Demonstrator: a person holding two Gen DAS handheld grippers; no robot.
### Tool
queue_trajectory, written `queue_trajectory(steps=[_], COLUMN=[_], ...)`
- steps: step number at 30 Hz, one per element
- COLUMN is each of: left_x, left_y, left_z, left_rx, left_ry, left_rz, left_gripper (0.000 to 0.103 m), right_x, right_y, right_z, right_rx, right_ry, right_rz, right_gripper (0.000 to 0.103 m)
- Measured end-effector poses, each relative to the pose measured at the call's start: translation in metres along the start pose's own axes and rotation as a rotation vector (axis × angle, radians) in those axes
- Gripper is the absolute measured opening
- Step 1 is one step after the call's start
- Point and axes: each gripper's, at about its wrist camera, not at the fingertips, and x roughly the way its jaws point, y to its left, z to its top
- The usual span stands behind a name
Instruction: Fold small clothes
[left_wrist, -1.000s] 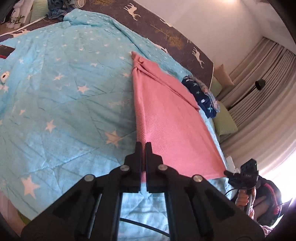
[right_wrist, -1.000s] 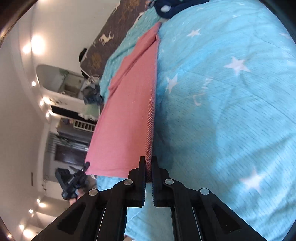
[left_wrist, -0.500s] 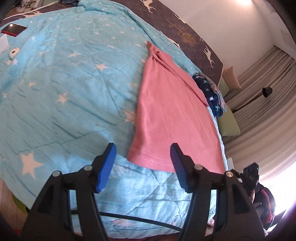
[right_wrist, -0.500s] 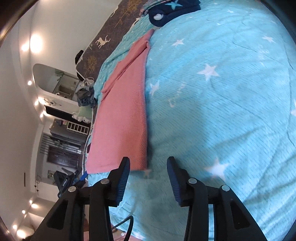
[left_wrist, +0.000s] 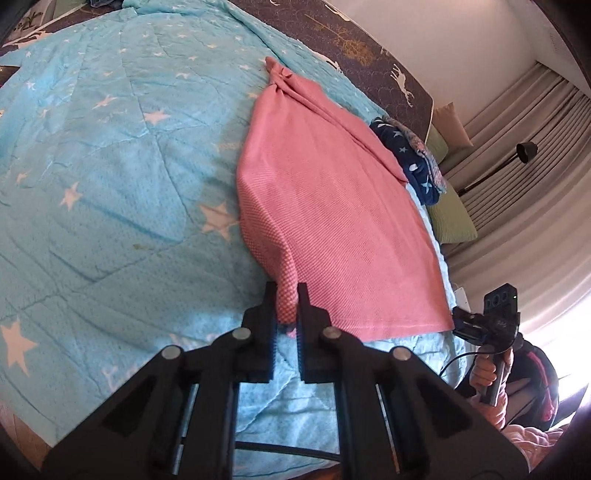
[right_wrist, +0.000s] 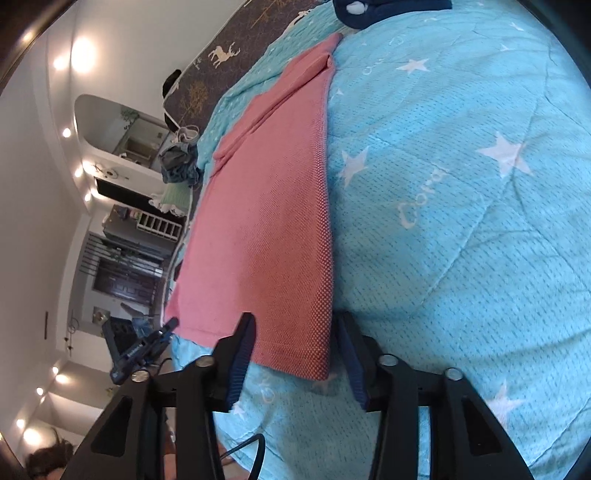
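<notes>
The left gripper had just closed, clenching the pink garment's near corner; the right gripper, jaws narrowing, straddled the other near corner ungripped; the garment lay flat on the star-print quilt near its front edge.

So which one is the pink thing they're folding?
Look at the big light-blue quilt with white stars covering the bed. Stretched across it lies a long, flat pink garment, its near corner pinched in the left tool. The only other clothes nearby are a dark navy bundle; this one is plain pink.
</notes>
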Motion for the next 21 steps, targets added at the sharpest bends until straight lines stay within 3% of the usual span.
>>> queue_trajectory(steps=[1, 3, 7, 13, 21], left_x=[-0.001, -0.005, -0.019, -0.04, -0.043], left_y=[0.0, 0.0, -0.011, -0.04, -0.069], left_z=[0.001, 0.005, 0.021, 0.053, 0.111], left_rx=[-0.004, -0.019, -0.027, 0.043, 0.102], left_ry=[-0.004, -0.016, -0.061, -0.145, -0.21], left_rz=[-0.007, -0.039, -0.11, -0.171, -0.202], left_gripper=[0.009, 0.009, 0.009, 0.009, 0.009], right_x=[0.003, 0.005, -0.01, -0.043, -0.063], right_y=[-0.003, -0.009, 0.004, 0.031, 0.058], right_z=[0.002, 0.003, 0.005, 0.026, 0.07], right_rx=[0.013, 0.047, 0.046, -0.009, -0.067], right_ry=[0.01, 0.002, -0.053, -0.117, -0.177], right_rz=[-0.007, 0.011, 0.125, 0.263, 0.265], right_gripper=[0.008, 0.006, 0.005, 0.005, 0.005])
